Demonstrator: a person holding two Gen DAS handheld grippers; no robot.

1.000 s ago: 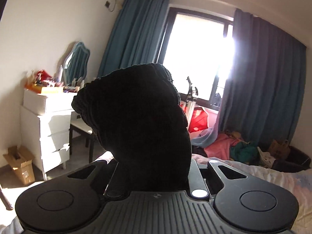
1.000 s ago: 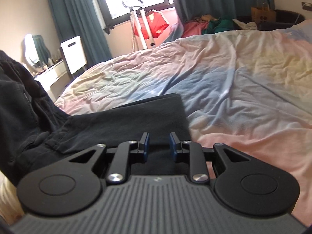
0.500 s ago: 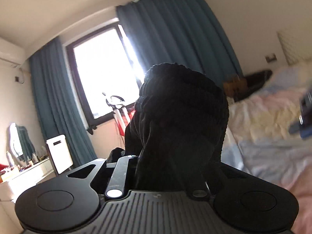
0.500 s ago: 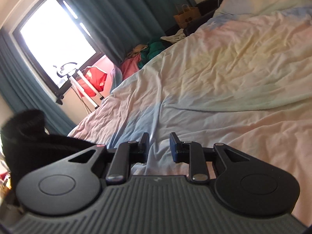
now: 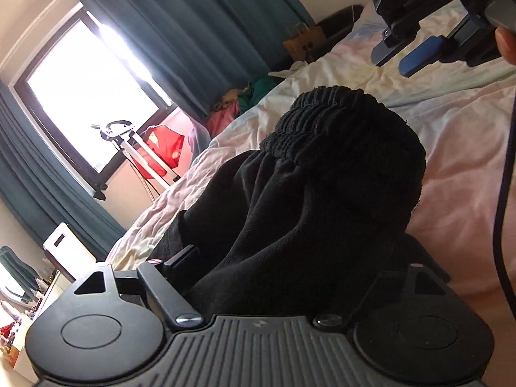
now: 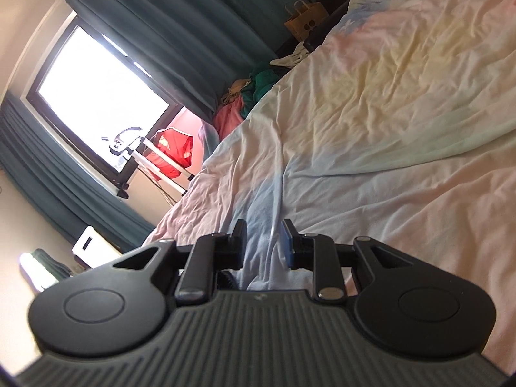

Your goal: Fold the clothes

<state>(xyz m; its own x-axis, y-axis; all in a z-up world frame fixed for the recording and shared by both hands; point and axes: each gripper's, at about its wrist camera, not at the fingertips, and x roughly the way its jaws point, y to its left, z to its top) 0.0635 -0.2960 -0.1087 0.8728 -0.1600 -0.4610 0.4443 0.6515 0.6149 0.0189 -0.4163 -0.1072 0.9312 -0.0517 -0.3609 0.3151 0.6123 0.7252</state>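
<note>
A black garment [image 5: 322, 200] with a ribbed waistband lies bunched on the pastel bedsheet [image 5: 451, 148], right in front of my left gripper [image 5: 290, 258]. That gripper's jaws are opening wide around the cloth. Its left finger [image 5: 180, 258] stands clear beside the fabric, and the right finger is hidden under it. My right gripper [image 5: 416, 45], with blue pads, hovers above the sheet at the top right of the left wrist view. In its own view the right gripper [image 6: 264, 242] shows a narrow gap with nothing in it, only bedsheet [image 6: 387, 129] beyond.
Past the bed's far edge lie a pile of pink and green clothes [image 6: 245, 103] and a brown paper bag [image 6: 304, 19]. A red item hangs on a white rack [image 6: 172, 158] under the window with blue curtains. A dark cable [image 5: 503, 200] hangs at the right.
My left gripper rolled and came down with the black garment, then its jaws parted and the cloth now rests on the bed. The right gripper rolled and the garment left its view.
</note>
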